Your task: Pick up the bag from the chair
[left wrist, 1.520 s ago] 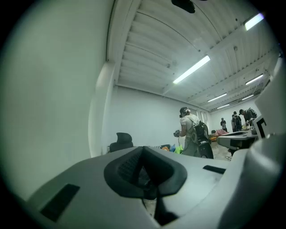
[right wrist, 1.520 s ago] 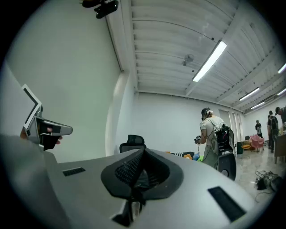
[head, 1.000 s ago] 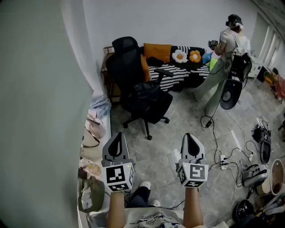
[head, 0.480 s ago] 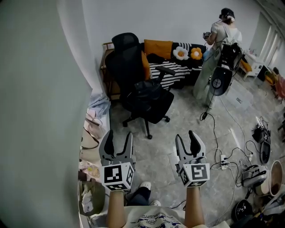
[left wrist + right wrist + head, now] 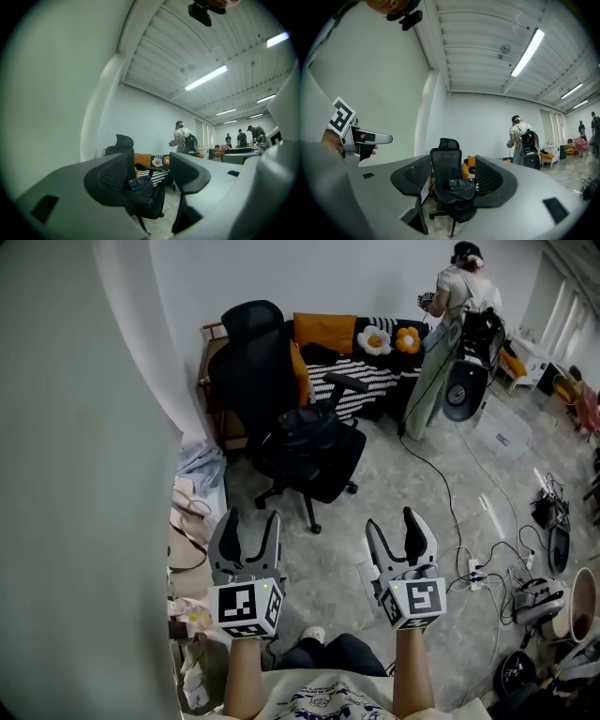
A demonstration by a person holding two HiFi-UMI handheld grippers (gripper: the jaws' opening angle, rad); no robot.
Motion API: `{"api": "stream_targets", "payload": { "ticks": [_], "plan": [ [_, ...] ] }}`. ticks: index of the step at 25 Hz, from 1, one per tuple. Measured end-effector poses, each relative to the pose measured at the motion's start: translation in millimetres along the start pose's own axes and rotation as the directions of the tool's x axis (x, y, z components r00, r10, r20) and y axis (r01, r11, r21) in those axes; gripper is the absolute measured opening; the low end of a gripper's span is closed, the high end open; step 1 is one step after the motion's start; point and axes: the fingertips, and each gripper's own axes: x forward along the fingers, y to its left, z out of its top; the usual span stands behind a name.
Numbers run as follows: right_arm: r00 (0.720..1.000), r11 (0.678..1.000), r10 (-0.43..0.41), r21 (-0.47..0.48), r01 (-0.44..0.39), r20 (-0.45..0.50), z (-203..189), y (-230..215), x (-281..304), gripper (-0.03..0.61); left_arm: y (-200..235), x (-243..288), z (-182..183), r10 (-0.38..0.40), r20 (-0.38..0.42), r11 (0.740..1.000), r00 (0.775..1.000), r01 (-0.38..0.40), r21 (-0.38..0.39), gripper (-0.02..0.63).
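Grippers, two, hand-held: left gripper (image 5: pixel 251 523) and right gripper (image 5: pixel 392 523), side by side, both released, jaws apart with nothing between them, both aimed at the chair.

Bag (image 5: pixel 309 427): black, soft, slumped on the seat of the office chair (image 5: pixel 251 357); well apart from both grippers. No strap or handle can be made out.

Step in hand, as judged: approach, nothing grasped yet. The right gripper view already frames the bag (image 5: pixel 461 183) between its jaws, so that gripper seems the better lead. Best entry looks to be from the front, over the seat edge, closing on a raised fold at the top of the bag. The chair stands on castors and may roll if pushed; the armrest (image 5: pixel 345 382) beside the bag narrows the side entry.

Room: bare floor (image 5: pixel 328 559) between grippers and chair. Left edge: clutter (image 5: pixel 192 521) heaped along the wall. Right: cables (image 5: pixel 473 570) on the floor, a tripping risk. Behind the chair: sofa (image 5: pixel 370 381). Person (image 5: pixel 459 296) at the far end, well clear.
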Motion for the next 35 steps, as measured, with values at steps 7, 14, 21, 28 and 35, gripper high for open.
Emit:
{"api": "stream_targets", "payload": {
  "ticks": [7, 14, 21, 28, 35],
  "plan": [
    [1.000, 1.000, -0.019, -0.003, 0.019, -0.025, -12.9, -11.3, 38.2, 0.296, 14.1, 40.0, -13.3, 0.004, -0.021, 1.000, 1.000, -0.004, -0.004, 0.279],
    [1.000, 1.000, -0.002, -0.006, 0.002, -0.031, -22.7, -39.3, 90.2, 0.296, 18.7, 91.3, -24.7, 0.033, -0.048, 0.999, 0.998, -0.033, 0.000, 0.279],
    [0.998, 0.999, 0.053, -0.010, -0.053, -0.021, -31.3, -80.2, 171.3, 0.296, 21.0, 173.8, -30.1, 0.075, -0.034, 0.997, 0.997, -0.075, 0.012, 0.279],
    [0.993, 0.993, 0.116, -0.015, -0.117, -0.024, -23.5, -130.3, 275.6, 0.296, 25.2, 275.0, -22.7, 0.130, -0.027, 0.991, 0.991, -0.130, 0.009, 0.279],
    [0.982, 0.982, 0.189, -0.018, -0.190, -0.028, -29.6, -166.1, 365.2, 0.296, 42.3, 356.2, -28.0, 0.199, -0.031, 0.980, 0.980, -0.199, -0.002, 0.279]
  ]
}}
